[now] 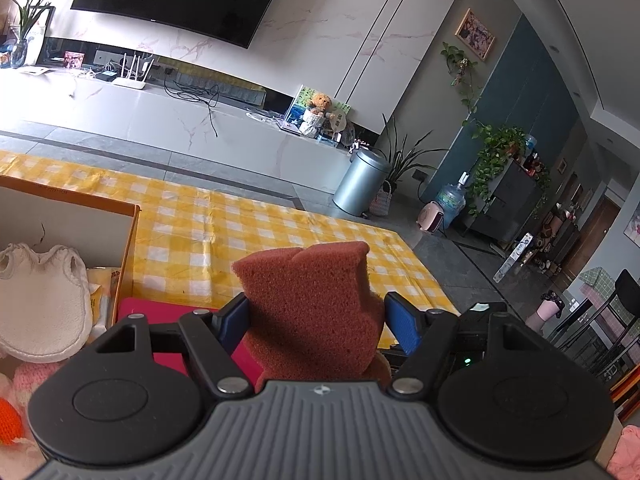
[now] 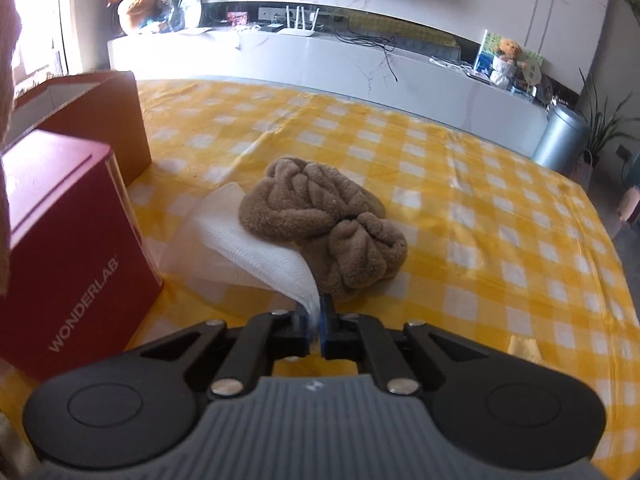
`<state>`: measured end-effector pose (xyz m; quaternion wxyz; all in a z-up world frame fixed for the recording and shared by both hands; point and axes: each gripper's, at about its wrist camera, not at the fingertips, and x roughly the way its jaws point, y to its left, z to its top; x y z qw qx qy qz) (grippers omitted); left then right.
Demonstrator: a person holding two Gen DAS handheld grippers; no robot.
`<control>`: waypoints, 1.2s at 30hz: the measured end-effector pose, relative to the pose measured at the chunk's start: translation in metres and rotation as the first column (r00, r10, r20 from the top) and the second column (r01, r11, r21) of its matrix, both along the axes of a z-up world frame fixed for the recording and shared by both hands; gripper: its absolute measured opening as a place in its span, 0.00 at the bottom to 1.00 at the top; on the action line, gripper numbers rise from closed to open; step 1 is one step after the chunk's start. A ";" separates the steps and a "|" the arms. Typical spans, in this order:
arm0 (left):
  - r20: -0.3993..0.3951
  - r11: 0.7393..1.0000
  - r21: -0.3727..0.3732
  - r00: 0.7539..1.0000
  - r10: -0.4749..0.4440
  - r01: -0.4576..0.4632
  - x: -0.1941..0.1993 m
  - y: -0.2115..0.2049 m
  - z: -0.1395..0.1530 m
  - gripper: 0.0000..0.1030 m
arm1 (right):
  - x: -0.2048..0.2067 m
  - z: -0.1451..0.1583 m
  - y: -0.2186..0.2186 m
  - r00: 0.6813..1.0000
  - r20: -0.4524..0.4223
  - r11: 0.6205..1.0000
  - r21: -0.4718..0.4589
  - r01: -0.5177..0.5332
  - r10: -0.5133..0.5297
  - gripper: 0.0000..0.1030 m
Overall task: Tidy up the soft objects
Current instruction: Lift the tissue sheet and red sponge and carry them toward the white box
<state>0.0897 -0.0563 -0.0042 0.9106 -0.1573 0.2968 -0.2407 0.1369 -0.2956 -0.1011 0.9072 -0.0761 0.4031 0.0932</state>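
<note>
On the yellow checked tablecloth [image 2: 460,200], right gripper [image 2: 319,322] pinches a thin white tissue's [image 2: 256,252] corner; flimsy, it may tear. Left gripper [image 1: 316,320] squeezes a springy reddish-brown sponge [image 1: 312,300].

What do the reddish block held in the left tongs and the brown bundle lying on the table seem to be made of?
The reddish block looks like open-cell foam sponge: its matte surface is full of tiny pores, and its edges are cut in steps. The brown bundle appears to be plush fleece or terry cloth, probably a crumpled towel: it has a short fuzzy nap and soft rounded folds. The exact fibre cannot be told.
</note>
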 end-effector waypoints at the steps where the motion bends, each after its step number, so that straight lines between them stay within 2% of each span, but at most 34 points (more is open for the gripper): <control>1: -0.003 1.000 -0.005 1.000 0.001 -0.001 0.000 0.001 0.000 0.81 | -0.001 0.003 -0.007 1.000 -0.012 0.999 0.040 0.027 -0.026 0.01; 5: -0.023 1.000 -0.023 1.000 0.005 -0.005 0.003 0.006 -0.001 0.81 | -0.009 0.014 -0.022 0.999 -0.043 0.988 0.149 0.036 -0.030 0.01; 7: -0.033 0.999 -0.032 0.999 0.007 -0.008 0.004 0.008 -0.001 0.81 | -0.016 0.018 -0.028 0.995 -0.077 0.975 0.205 0.081 -0.067 0.01; 10: -0.037 0.999 -0.046 0.999 0.015 -0.016 0.004 0.011 -0.004 0.81 | -0.031 0.024 -0.030 0.996 -0.044 0.961 0.264 0.082 -0.073 0.01; 13: -0.033 0.999 -0.045 0.999 0.015 -0.017 0.003 0.012 -0.004 0.80 | -0.039 0.034 -0.028 0.994 0.033 0.969 0.225 0.097 -0.108 0.01; 17: -0.032 0.999 -0.045 0.999 -0.007 0.005 0.001 0.009 -0.005 0.80 | -0.046 0.044 -0.026 0.967 0.141 0.972 0.131 0.195 -0.213 0.02; 22: -0.032 0.998 -0.053 0.999 -0.029 0.028 0.000 0.005 0.002 0.80 | -0.052 0.051 -0.032 0.948 0.198 0.965 0.140 0.223 -0.248 0.02; 30: -0.005 0.998 -0.067 1.000 -0.014 0.014 -0.005 0.004 0.017 0.80 | -0.056 0.060 -0.037 0.929 0.256 0.960 0.153 0.234 -0.267 0.02; 36: 0.032 0.996 -0.089 0.999 0.020 -0.017 -0.013 0.019 0.041 0.80 | -0.066 0.083 -0.035 0.927 0.285 0.954 0.243 0.176 -0.244 0.02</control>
